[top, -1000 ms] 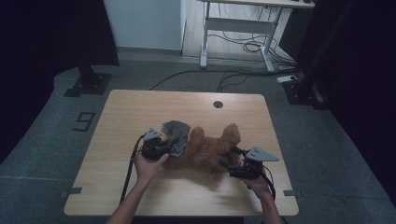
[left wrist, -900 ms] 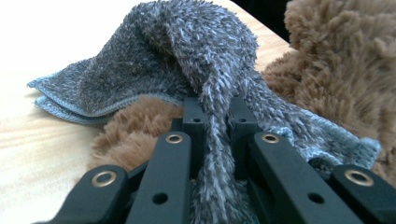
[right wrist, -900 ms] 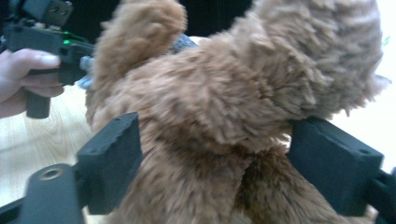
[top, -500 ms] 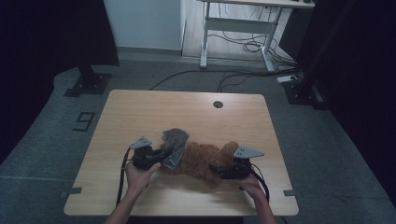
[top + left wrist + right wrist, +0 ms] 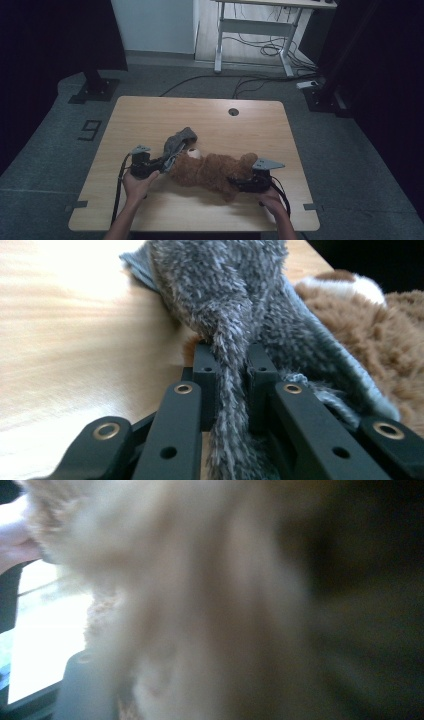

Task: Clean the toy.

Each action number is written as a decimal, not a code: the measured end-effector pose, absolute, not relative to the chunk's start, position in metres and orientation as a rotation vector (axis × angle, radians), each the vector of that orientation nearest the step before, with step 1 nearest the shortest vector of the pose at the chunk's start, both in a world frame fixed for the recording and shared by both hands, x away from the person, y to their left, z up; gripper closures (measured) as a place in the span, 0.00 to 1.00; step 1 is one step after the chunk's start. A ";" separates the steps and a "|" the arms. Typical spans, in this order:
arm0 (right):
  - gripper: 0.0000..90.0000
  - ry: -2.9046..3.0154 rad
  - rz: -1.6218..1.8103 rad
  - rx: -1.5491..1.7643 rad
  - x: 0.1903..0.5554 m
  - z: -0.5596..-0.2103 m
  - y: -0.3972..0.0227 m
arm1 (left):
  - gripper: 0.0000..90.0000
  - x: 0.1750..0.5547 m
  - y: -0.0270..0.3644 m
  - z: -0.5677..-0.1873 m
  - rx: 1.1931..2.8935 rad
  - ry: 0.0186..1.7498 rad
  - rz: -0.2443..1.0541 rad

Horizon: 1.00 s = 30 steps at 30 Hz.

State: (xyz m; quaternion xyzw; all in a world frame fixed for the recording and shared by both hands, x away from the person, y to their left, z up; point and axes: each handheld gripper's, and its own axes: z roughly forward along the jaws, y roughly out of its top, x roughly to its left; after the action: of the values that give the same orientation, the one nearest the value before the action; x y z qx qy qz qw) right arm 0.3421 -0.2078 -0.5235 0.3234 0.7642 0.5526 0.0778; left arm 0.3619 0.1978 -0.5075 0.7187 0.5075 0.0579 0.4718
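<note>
A brown teddy bear [image 5: 210,172] lies stretched across the wooden table [image 5: 150,115], its pale muzzle pointing away from the person. A grey furry cloth [image 5: 177,140] sits at its head. My left gripper [image 5: 167,162] is shut on a fold of this grey cloth [image 5: 235,300], pinched between the two black jaws of the left gripper [image 5: 230,352], with bear fur [image 5: 380,335] beside it. My right gripper [image 5: 235,182] is sunk into the bear's lower body. Its jaws have just been closing with the fur between them; blurred bear fur [image 5: 200,595] presses close to its camera.
A round cable hole [image 5: 233,111] lies in the table's far middle. Cables trail from both grippers over the near edge. Behind the table stand a white desk frame [image 5: 250,30] and floor cables [image 5: 260,80]; a dark stand base [image 5: 95,87] is at far left.
My left gripper has moved left and a little down with the grey cloth, drawing it away from the bear's head. The bear now lies flatter and longer. The right gripper has sunk slightly.
</note>
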 end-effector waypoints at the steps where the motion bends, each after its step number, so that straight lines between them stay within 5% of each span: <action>1: 0.29 2.296 1.640 1.002 0.343 -0.525 -0.208 | 0.89 0.362 0.196 -0.509 1.766 1.241 0.119; 5: 0.30 2.320 1.653 1.056 0.345 -0.533 -0.209 | 0.90 0.360 0.191 -0.511 1.759 1.240 0.076; 12: 0.48 2.256 1.675 0.964 0.341 -0.525 -0.200 | 0.92 0.361 0.185 -0.508 1.691 1.215 -0.002; 19: 0.51 2.101 1.601 0.837 0.357 -0.514 -0.190 | 0.91 0.371 0.178 -0.482 1.615 1.128 -0.022; 21: 0.51 2.102 1.553 0.803 0.362 -0.513 -0.185 | 0.90 0.376 0.171 -0.480 1.595 1.060 -0.139; 24: 0.48 2.164 1.499 0.744 0.367 -0.514 -0.169 | 0.89 0.370 0.148 -0.474 1.727 1.043 0.019; 30: 0.49 2.185 1.441 0.746 0.360 -0.526 -0.178 | 0.89 0.365 0.154 -0.473 1.731 1.058 0.087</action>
State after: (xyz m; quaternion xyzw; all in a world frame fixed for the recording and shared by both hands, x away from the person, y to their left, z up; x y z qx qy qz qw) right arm 0.3602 -0.1779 -0.5257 0.2681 0.7852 0.5178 0.2086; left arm 0.3647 0.1538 -0.4730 0.7241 0.4428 0.0365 0.5274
